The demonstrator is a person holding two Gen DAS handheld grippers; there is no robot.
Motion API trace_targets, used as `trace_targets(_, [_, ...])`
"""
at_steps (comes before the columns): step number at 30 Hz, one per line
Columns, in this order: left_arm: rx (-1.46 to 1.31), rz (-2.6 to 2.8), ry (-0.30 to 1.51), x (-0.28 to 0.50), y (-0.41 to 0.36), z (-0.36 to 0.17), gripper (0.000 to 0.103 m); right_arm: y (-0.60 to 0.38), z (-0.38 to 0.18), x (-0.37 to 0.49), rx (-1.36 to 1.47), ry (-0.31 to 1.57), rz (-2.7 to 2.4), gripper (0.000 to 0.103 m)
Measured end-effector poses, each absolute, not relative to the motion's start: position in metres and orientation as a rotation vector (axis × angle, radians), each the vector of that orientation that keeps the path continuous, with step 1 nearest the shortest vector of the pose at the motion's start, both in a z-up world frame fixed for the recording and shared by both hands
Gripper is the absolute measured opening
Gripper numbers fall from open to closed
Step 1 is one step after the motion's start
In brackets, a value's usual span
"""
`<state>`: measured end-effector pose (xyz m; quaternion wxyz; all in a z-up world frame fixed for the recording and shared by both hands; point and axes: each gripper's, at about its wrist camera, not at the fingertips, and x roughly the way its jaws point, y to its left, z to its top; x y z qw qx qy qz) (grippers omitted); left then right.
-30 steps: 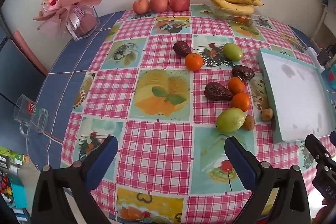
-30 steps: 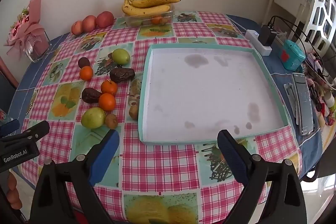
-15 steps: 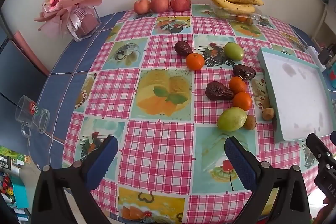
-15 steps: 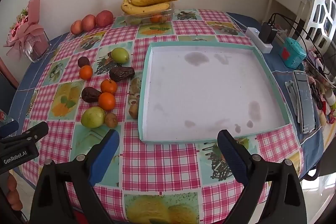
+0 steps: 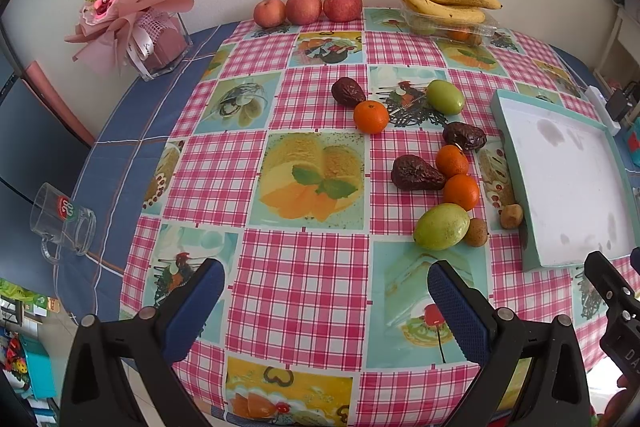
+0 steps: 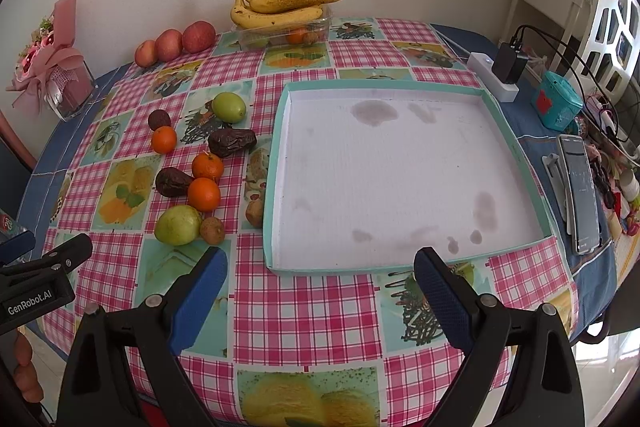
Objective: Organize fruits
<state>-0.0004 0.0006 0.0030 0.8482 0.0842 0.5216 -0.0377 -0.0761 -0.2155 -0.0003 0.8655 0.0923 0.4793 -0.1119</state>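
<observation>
Both tools are released and hold nothing. My left tool (image 5: 322,301) hangs over the near edge of the desk (image 5: 304,279), its two blue pads wide apart. My right tool (image 6: 318,289) is just beside it on the right, also wide, above the near rim of the tray (image 6: 276,187).

Nothing lies in the tray. The fruits lie loose on the desk, in a group left of the tray. Nearest to me is a green fruit (image 5: 441,226), touching a small brown fruit (image 5: 477,231). Behind them are two oranges (image 5: 461,191), then a dark fruit (image 5: 416,173) whose long axis runs left to right. A third orange (image 5: 371,116) and another green fruit (image 5: 445,97) are farther back. Apples (image 5: 303,7) and bananas (image 5: 444,1) stay at the wall.

From my left tool the near green fruit lies ahead and to the right. From my right tool it lies ahead and to the left, close as well. I think either tool can reach it first; the right one is nearer to the tray.
</observation>
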Motion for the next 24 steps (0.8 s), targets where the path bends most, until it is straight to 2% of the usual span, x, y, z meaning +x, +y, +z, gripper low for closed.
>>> trace_targets(24, [0.181,-0.081,1.103,-0.0026,-0.0018,0.0020,0.103,-0.2144,0.0007,-0.0755,0.186,1.005,-0.231,0.095])
